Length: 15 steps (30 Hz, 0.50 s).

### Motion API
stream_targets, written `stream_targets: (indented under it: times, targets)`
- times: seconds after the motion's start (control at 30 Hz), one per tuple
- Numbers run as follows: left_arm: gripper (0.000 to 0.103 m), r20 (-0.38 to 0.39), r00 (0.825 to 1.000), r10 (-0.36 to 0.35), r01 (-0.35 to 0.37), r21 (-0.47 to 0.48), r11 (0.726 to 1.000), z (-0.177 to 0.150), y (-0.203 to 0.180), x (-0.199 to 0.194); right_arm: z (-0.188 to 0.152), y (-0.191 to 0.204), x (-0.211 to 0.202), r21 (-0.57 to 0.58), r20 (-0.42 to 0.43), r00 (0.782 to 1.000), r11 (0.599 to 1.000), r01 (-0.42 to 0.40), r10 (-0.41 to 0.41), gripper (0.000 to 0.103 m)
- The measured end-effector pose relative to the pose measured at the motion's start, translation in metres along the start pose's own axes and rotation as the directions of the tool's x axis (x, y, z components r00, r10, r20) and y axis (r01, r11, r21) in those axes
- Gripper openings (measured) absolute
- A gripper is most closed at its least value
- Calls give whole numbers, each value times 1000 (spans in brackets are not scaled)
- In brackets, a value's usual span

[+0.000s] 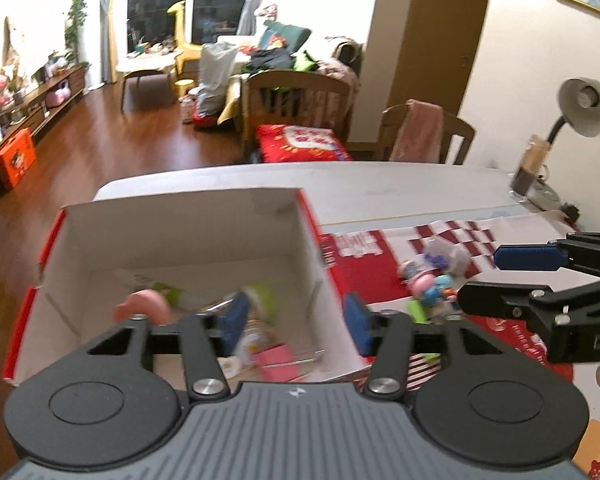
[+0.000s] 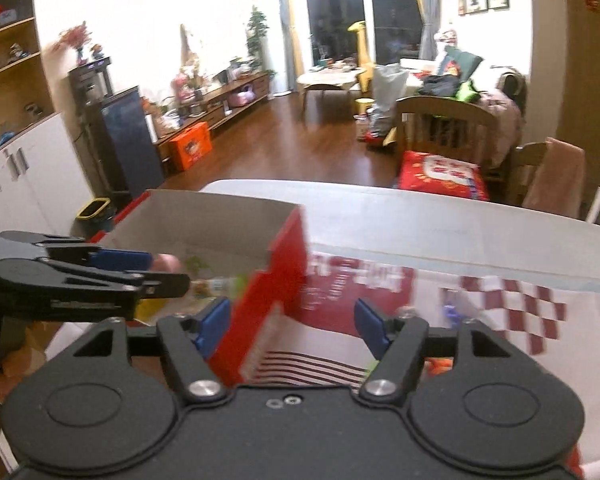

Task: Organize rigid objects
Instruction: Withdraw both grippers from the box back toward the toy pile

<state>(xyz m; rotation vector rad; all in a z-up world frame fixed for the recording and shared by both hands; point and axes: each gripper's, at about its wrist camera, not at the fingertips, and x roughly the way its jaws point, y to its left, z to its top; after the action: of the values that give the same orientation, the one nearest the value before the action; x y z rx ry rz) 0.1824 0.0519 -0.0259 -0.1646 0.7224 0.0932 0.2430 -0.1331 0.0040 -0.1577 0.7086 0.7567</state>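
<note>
A red cardboard box (image 1: 172, 236) with a white inside stands on the table's left part; it also shows in the right wrist view (image 2: 288, 256). Inside lie several small toys, among them a pink one (image 1: 142, 306) and a green one (image 1: 264, 300). My left gripper (image 1: 296, 322) hangs open and empty over the box's near right corner. My right gripper (image 2: 294, 326) is open and empty, just right of the box, above the red-and-white cloth (image 2: 356, 292). A small heap of colourful toys (image 1: 430, 286) lies on the cloth beside the box.
A desk lamp (image 1: 580, 108) and a jar (image 1: 530, 168) stand at the table's far right. Wooden chairs (image 1: 424, 132) stand behind the table. A bin (image 2: 94, 210) stands on the floor to the left.
</note>
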Motion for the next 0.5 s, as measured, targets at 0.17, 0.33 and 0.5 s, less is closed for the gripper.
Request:
stream_targets:
  times: [0.17,0.33,0.5]
  targets:
    - [56,0,999,-40,40,30,999,2,-33,6,-7,-44,-16,34,18,999,998,47,-48,80]
    - [69,5,997,-71,70,40,997,-1,-63,15,-13,-83,-23,59,22,997,996,67,-68,90]
    - [69,-19,997,-78,79,46,996,-4,-93,32,-19,-106,-23,45,20,998,998,53,-54,99]
